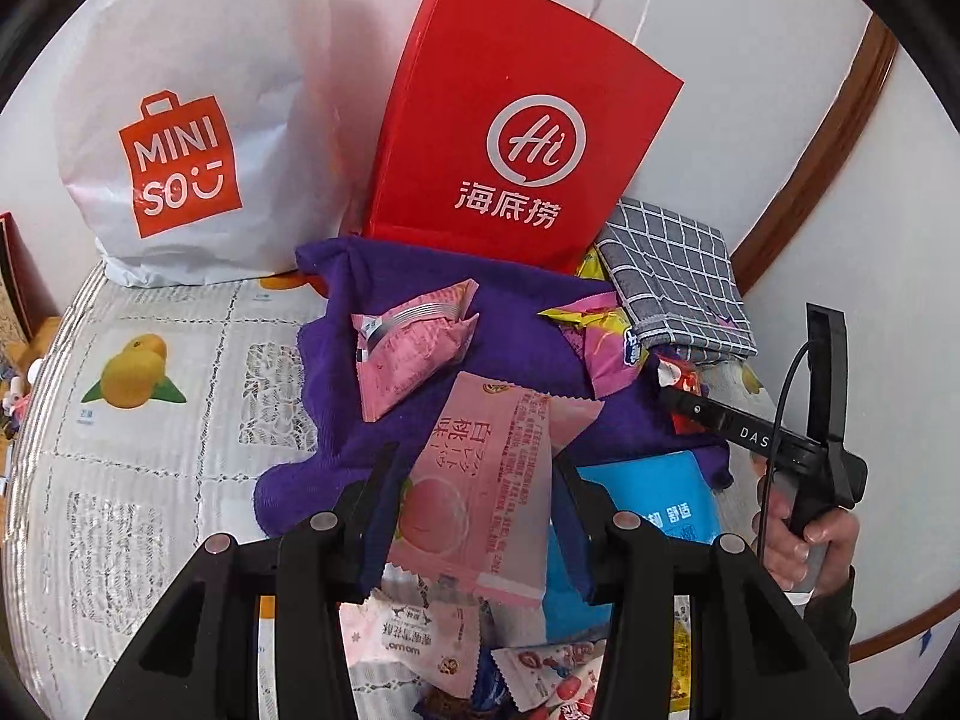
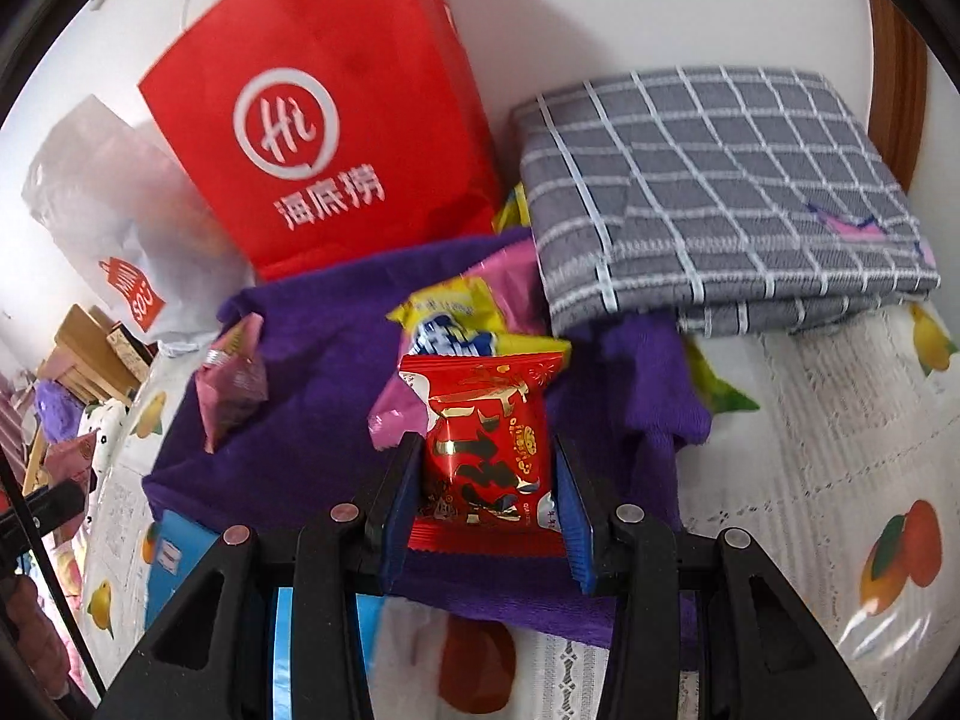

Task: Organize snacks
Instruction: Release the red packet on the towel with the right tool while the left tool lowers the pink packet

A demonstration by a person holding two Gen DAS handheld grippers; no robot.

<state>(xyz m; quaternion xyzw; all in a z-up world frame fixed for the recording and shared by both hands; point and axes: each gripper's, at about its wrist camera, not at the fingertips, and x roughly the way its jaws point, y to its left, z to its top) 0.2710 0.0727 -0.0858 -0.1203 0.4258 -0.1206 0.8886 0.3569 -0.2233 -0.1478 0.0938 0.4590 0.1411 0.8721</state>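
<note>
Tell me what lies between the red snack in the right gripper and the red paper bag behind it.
In the right wrist view, a yellow and pink snack packet on the purple towel lies between the red snack and the red bag.

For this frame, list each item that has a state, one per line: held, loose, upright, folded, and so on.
Left claw: shut on pink peach snack pack.
Right claw: shut on red snack pack.
Red paper bag: standing, leaning against the wall.
White shopping bag: standing, bulging.
Grey checked cloth: folded.
Purple towel: spread out, rumpled.
Small pink packet: loose on purple towel.
</note>
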